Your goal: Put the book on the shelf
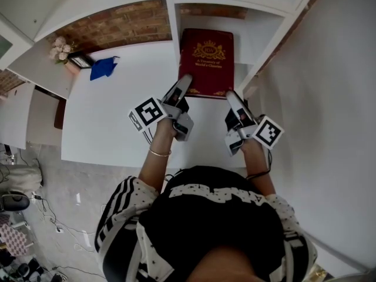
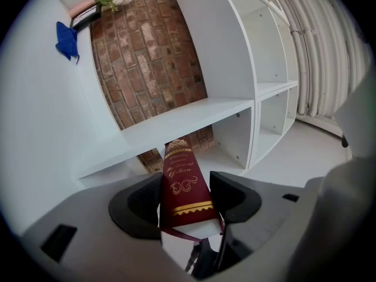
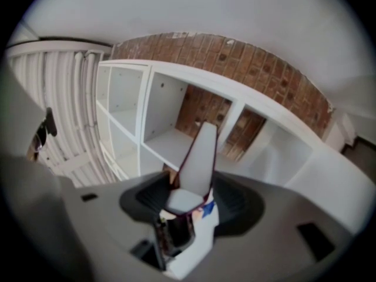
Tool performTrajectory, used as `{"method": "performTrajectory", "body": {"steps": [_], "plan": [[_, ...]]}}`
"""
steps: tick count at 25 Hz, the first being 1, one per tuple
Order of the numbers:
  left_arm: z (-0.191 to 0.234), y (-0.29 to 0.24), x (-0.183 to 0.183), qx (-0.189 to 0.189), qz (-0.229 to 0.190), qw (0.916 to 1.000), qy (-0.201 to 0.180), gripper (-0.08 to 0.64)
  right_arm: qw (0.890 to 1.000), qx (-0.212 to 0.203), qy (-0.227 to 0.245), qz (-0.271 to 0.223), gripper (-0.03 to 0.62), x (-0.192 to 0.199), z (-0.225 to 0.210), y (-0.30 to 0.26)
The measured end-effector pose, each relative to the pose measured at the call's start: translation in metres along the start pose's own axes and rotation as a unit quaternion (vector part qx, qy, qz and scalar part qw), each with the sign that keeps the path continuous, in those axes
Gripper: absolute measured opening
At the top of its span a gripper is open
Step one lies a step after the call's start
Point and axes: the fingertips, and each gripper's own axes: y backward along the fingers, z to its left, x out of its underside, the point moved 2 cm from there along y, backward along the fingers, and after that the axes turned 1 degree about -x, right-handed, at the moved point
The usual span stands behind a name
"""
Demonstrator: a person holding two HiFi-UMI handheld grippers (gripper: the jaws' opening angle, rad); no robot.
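A dark red book (image 1: 205, 63) with gold print shows its cover to the head view, its far end inside the white shelf (image 1: 174, 16) compartment right of the divider. My left gripper (image 1: 183, 82) is at the book's near left corner. In the left gripper view the spine (image 2: 183, 184) stands between the jaws of that gripper (image 2: 185, 198), with a thin sliver of light beside one pad, so they stand open around it. My right gripper (image 1: 232, 97) is shut on the near right corner; the page edge (image 3: 198, 163) fills its jaws (image 3: 194, 195).
On the white tabletop (image 1: 111, 128) at the far left lie a blue cloth (image 1: 104, 67), a small dark box (image 1: 80, 59) and pink flowers (image 1: 60, 49). A brick wall (image 2: 147, 51) backs the shelf. More white compartments (image 2: 273, 51) run to the right.
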Motion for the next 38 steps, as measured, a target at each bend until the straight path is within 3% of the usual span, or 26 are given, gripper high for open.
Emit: {"method": "performTrajectory", "body": {"steps": [11,23,38], "plan": [[-0.006,-0.004,0.003,0.004,0.027,0.9987,-0.044,0.293,1.0,0.004,0.022,-0.022,0.241,-0.022,0.002,-0.011],[-0.006,-0.002,0.003,0.009,0.032,0.9985,-0.042,0.291,0.999,0.009,0.037,-0.025,0.241,-0.034,-0.004,-0.026],[-0.008,-0.003,0.006,0.009,0.046,0.9981,-0.039,0.273,0.998,0.042,-0.012,-0.037,0.241,-0.041,-0.019,-0.034]]}}
